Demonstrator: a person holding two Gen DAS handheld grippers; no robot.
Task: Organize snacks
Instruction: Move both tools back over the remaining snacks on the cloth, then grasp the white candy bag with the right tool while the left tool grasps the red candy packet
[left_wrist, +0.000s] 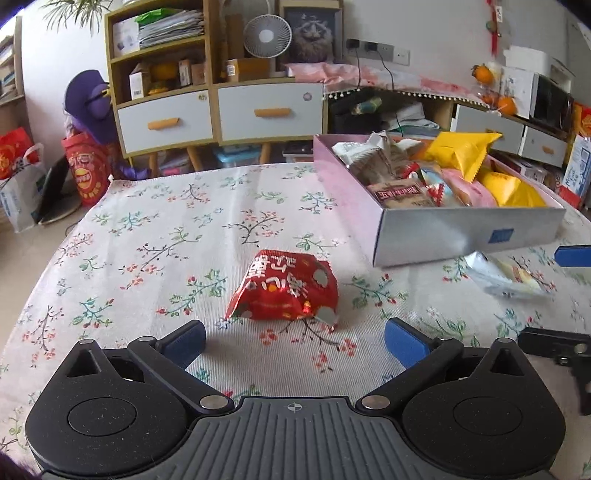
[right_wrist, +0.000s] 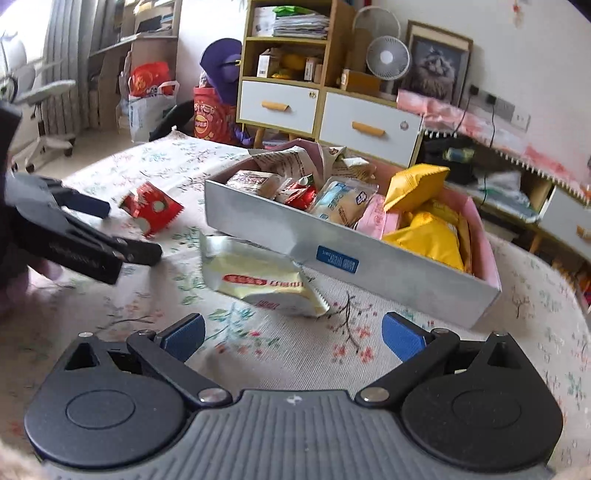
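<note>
A crumpled red snack packet (left_wrist: 284, 286) lies on the floral tablecloth just ahead of my left gripper (left_wrist: 293, 341), which is open with nothing between its blue pads. In the right wrist view the same red packet (right_wrist: 151, 206) sits at the left, beside the left gripper (right_wrist: 110, 229). A pale yellow and silver packet (right_wrist: 258, 277) lies flat in front of my right gripper (right_wrist: 293, 338), which is open and empty. That packet (left_wrist: 506, 275) also shows at the right of the left wrist view. Behind it stands a silver box (right_wrist: 369, 266) holding several snacks; the box (left_wrist: 443, 229) is at the right.
Yellow bags (right_wrist: 428, 221) stick up from the box. The table edge curves away at the left (left_wrist: 74, 229). Beyond the table stand a wooden cabinet with white drawers (left_wrist: 221, 110), a fan (left_wrist: 267, 37) and bags on the floor (left_wrist: 22, 184).
</note>
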